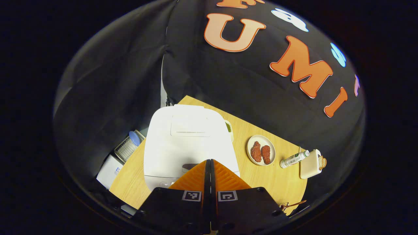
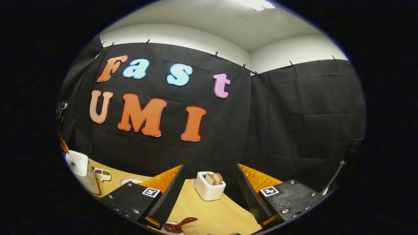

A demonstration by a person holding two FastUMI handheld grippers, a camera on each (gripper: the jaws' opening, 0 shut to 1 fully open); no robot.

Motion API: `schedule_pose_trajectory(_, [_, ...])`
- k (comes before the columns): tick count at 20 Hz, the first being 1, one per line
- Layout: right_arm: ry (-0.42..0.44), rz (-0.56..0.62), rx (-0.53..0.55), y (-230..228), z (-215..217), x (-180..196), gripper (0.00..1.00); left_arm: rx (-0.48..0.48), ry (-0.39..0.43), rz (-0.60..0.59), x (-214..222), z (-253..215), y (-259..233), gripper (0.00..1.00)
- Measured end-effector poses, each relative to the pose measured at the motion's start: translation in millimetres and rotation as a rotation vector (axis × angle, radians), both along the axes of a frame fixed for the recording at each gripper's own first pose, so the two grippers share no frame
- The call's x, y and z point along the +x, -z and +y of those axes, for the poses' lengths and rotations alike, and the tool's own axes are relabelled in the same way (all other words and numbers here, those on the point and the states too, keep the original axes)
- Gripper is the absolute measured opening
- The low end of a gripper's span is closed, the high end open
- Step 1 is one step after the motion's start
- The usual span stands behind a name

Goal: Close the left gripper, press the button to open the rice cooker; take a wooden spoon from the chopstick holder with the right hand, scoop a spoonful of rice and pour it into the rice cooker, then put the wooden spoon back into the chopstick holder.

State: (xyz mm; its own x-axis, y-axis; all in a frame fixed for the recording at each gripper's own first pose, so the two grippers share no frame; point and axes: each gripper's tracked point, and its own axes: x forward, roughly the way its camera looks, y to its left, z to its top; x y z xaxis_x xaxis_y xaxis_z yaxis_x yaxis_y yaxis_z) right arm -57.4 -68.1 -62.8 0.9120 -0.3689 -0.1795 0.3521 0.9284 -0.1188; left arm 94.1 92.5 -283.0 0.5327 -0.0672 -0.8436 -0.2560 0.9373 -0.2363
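The left gripper (image 1: 210,160) had its two fingers pressed flat together with nothing between them, a blunt point suited to pushing a button. Directly ahead of and under its tips sat the white, rounded plastic rice cooker (image 1: 187,140), lid down, on the pale wooden table (image 1: 261,179). The tips hovered over the dark slot of the lid-release button (image 1: 190,167) at the cooker's near edge; whether they touched it I cannot tell. My judgement: the opening press was in hand, not finished.

The right gripper (image 2: 209,182) was held high with its fingers spread wide and empty, apparently waiting its turn. Between its fingers, farther off, stood a white toaster (image 2: 209,191) with bread slices. Just below its left finger lay a brown wooden spoon (image 2: 183,223) with its bowl in a small clear dish; the chopstick holder itself I could not make out.
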Motion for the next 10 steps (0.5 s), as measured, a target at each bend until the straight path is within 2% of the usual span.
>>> schedule_pose_trajectory(10, [0.051,0.057,0.013,18.1,-9.8,-14.7,0.95,-0.046,-0.019,0.17,1.6,9.3,64.5,0.05])
